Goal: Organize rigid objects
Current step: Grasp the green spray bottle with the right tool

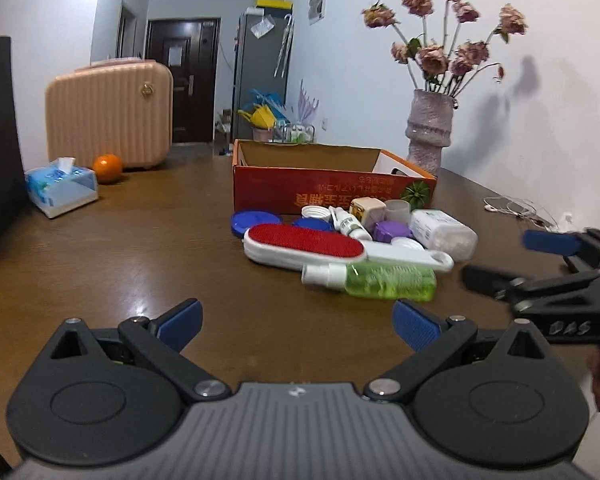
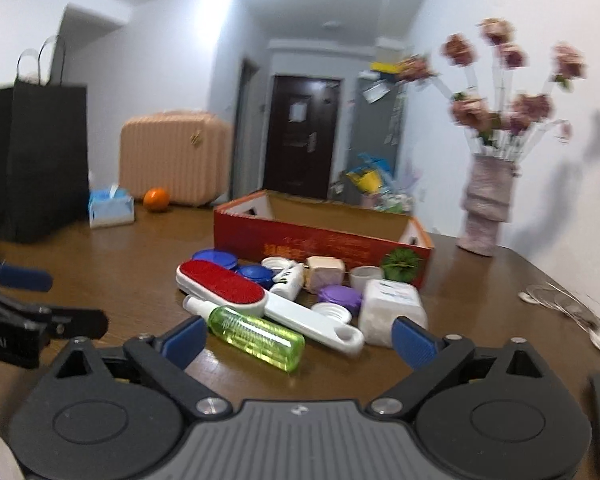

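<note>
A pile of small items lies on the brown table (image 1: 120, 248) in front of an open red cardboard box (image 1: 324, 188): a white lint brush with a red pad (image 1: 304, 245), a green spray bottle (image 1: 376, 280), blue lids (image 1: 254, 220), a purple jar (image 1: 392, 231), a white swab box (image 1: 444, 232) and a small white bottle (image 1: 348, 224). My left gripper (image 1: 296, 326) is open and empty, short of the pile. My right gripper (image 2: 298, 340) is open and empty, with the green bottle (image 2: 256, 336) just beyond its fingers. It also shows at the right of the left wrist view (image 1: 512, 260).
A pink case (image 1: 108, 114), an orange (image 1: 107, 168) and a tissue box (image 1: 62, 186) sit at the far left. A black bag (image 2: 38, 160) stands left. A vase of dried flowers (image 1: 428, 132) stands behind the box. White earphone cables (image 1: 516, 208) lie at right.
</note>
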The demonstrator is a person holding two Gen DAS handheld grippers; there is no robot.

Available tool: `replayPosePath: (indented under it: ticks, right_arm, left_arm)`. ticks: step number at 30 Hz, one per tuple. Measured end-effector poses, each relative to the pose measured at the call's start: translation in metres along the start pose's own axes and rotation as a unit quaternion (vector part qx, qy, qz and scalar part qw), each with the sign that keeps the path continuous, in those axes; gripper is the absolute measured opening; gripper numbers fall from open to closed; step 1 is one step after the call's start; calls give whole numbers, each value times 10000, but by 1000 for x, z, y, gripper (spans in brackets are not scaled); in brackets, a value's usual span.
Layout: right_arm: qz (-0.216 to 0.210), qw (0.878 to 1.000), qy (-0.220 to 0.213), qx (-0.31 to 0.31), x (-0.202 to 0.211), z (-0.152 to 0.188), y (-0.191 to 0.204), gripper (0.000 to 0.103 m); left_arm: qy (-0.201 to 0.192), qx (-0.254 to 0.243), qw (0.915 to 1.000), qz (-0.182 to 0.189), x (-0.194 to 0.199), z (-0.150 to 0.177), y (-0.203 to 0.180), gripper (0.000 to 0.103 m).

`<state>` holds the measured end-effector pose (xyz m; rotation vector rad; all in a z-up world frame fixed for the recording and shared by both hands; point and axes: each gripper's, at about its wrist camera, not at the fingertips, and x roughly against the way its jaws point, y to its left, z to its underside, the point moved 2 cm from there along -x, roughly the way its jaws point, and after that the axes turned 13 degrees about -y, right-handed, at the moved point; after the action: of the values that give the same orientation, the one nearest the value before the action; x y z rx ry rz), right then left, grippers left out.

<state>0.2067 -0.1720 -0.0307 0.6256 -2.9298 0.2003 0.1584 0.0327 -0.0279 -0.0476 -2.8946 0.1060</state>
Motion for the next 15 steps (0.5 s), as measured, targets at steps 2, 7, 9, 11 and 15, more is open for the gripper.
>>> replayPosePath:
  ticks: [2, 7, 9, 11, 15]
  right_arm:
    - [-430, 9988, 188, 173, -26, -5, 3, 92]
    - [-1437, 9833, 690, 881, -95, -4, 27, 71]
    - [-1579, 9804, 857, 815, -112, 1, 30, 62]
    - [-1700, 9777, 1081, 590, -121, 6, 30, 53]
    - [-1787, 9746, 1241, 523, -111, 14, 30, 38]
  left_arm:
    - [-34, 49, 9999, -89, -18, -8, 4, 103]
    - [-89, 100, 9988, -479, -51, -23, 22, 103]
    - [-33, 91, 9985, -530, -60, -25, 27, 103]
    - [8, 59, 9982, -605, -65, -26, 29, 103]
    - [122, 67, 9982, -582, -74, -22, 29, 103]
